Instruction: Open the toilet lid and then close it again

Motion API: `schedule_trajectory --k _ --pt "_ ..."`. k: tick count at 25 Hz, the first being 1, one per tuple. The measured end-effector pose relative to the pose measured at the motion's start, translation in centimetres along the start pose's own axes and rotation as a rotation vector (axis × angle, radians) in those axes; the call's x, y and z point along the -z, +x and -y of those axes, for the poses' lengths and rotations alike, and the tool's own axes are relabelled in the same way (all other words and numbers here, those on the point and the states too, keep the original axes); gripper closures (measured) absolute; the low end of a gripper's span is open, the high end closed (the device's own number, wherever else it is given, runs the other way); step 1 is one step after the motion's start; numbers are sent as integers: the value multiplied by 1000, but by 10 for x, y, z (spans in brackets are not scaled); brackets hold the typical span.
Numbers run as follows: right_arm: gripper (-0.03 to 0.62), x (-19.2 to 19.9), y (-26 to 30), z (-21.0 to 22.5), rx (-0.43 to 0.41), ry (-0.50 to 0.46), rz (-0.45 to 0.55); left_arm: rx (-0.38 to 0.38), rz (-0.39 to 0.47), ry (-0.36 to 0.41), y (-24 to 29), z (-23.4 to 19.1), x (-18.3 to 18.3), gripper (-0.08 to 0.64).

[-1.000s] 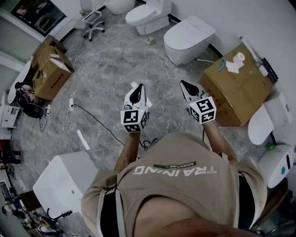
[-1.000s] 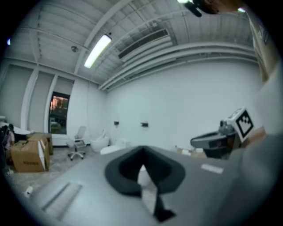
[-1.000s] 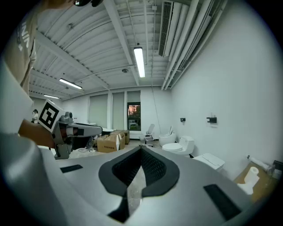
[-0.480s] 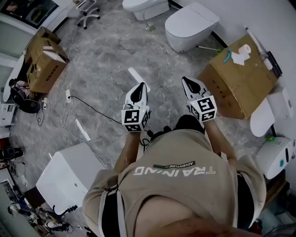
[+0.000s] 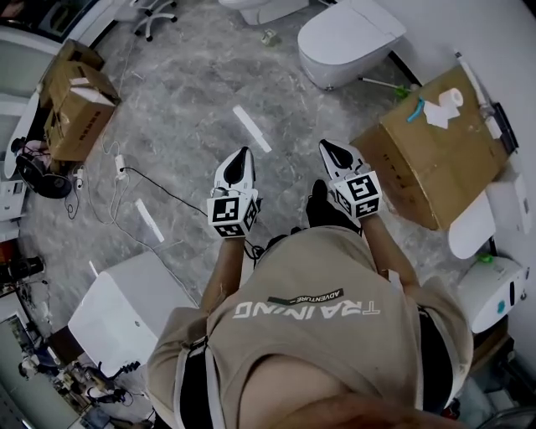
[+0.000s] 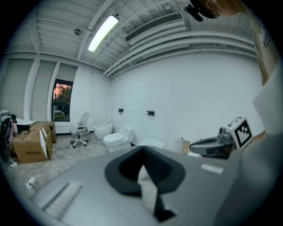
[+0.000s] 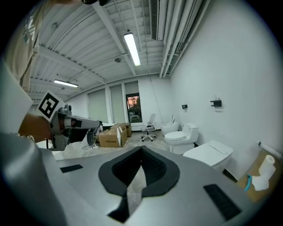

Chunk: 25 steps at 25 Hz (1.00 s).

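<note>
**Left gripper (image 5: 241, 156) and right gripper (image 5: 327, 148) shifted slightly left**

We hold both level, side by side, fingers closed on nothing. Toilet (image 5: 345, 43), lid down, stands far ahead at right; open floor (image 5: 197, 88) lies between, cardboard box (image 5: 435, 147) near right.

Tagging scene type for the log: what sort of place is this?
Likely a toilet showroom or test lab, not a home bathroom: a closed toilet, a second toilet, cardboard boxes, an office chair.
</note>
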State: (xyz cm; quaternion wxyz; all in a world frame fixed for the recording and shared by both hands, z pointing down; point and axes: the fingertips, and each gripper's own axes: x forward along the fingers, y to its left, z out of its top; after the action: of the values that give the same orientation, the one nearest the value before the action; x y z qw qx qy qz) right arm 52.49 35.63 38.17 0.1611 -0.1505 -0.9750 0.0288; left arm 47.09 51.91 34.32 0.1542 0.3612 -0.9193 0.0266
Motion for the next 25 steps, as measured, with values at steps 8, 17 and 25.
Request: schedule_trajectory --k 8,17,25 --pt "578 -16 64 71 -70 -43 -28 -46 4 26 74 -15 -40 557" --pt "578 -24 131 94 -104 -38 -67 -32 -37 -9 141 -55 -36 557" --pt "578 -56 202 104 -24 -41 -82 69 24 36 202 -119 -65 557"
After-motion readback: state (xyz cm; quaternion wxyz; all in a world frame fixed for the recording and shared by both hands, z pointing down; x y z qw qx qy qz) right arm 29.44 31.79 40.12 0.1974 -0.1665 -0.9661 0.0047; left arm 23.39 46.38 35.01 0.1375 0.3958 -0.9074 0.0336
